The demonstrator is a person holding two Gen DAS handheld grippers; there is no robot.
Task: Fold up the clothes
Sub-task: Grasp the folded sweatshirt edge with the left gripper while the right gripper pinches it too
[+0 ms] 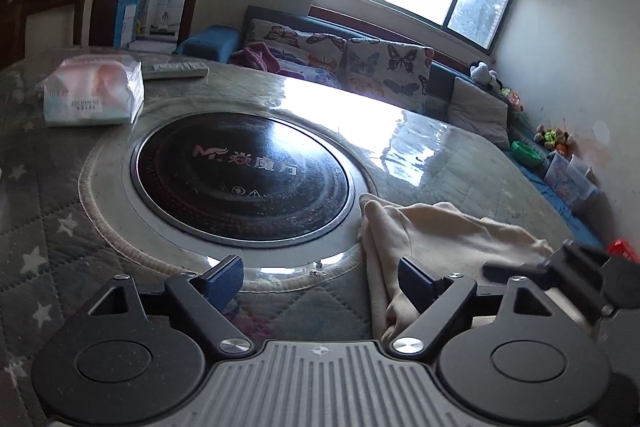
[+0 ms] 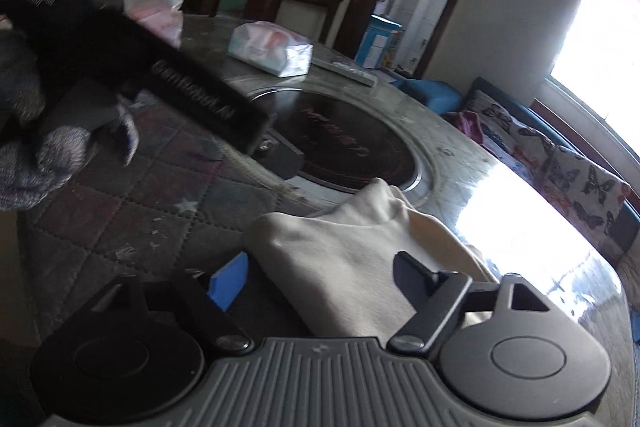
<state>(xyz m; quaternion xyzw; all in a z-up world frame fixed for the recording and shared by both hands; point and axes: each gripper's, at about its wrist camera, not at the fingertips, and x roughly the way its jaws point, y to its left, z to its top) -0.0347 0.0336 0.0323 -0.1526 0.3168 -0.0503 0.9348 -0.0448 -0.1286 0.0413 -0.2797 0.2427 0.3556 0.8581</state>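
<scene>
I see 1 cream soft cloth (image 2: 352, 251), crumpled, just beside round black hob (image 1: 244, 171) in quilted bench (image 1: 48, 227). L claw (image 1: 320, 283) & R claw (image 2: 320, 279) both spread, gripping nothing.

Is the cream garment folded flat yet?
No. The garment lies bunched, with ridges and loose folds, between the right gripper's open fingers.

On the table (image 1: 48, 211) are counted one cream garment (image 1: 440, 227), one round cooktop (image 1: 244, 171), one tissue pack (image 1: 94, 95), one remote control (image 1: 176, 69), and two butterfly cushions (image 1: 384, 75) behind.
</scene>
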